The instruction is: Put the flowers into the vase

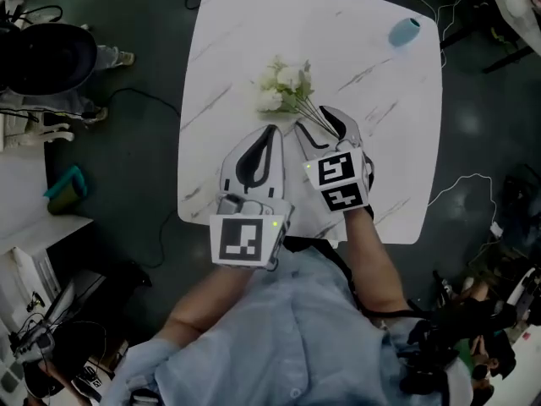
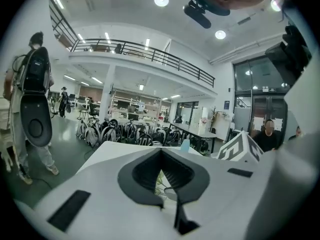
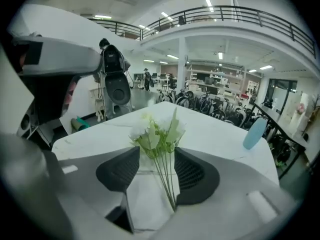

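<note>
Resting on a marbled table (image 1: 228,49), white flowers (image 3: 159,130) lay their stems between the right gripper (image 3: 156,154) and its parted jaws, the left gripper (image 2: 161,150) clenched empty, a blue vase (image 1: 404,31) well apart.

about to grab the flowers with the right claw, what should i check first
1. flowers lying on the table, stems toward the person: ok
2. right claw open, stems between its pads, not pinched yet: ok
3. left claw shut, empty, beside the stems: ok
4. vase upright at the table's far corner: ok
5. vase mouth wide enough for the whole bunch: cannot tell
</note>
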`<action>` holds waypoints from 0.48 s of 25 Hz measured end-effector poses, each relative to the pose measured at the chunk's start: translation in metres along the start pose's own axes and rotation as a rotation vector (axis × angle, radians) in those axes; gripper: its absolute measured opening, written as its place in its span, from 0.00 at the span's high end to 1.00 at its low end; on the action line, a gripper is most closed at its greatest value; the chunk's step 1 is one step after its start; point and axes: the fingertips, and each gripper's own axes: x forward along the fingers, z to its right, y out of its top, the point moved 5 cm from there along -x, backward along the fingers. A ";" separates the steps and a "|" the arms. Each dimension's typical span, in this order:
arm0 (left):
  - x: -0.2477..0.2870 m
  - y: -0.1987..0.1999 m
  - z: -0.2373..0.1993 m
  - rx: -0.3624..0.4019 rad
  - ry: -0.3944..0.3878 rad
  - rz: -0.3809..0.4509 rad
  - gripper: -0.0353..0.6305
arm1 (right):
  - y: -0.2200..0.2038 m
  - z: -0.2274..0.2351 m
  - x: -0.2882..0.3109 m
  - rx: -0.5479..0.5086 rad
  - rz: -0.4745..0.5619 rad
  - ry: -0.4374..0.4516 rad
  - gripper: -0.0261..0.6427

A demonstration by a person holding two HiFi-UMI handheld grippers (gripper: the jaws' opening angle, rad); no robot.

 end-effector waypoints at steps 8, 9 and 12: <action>0.018 -0.017 -0.047 -0.090 0.000 -0.049 0.94 | -0.002 0.002 0.061 -0.033 -0.149 -0.021 0.68; 0.020 -0.018 -0.051 -0.099 0.001 -0.051 0.94 | -0.003 0.003 0.065 -0.044 -0.161 -0.029 0.69; 0.026 -0.021 -0.061 -0.122 0.006 -0.059 0.94 | -0.001 0.009 0.073 -0.072 -0.187 -0.061 0.74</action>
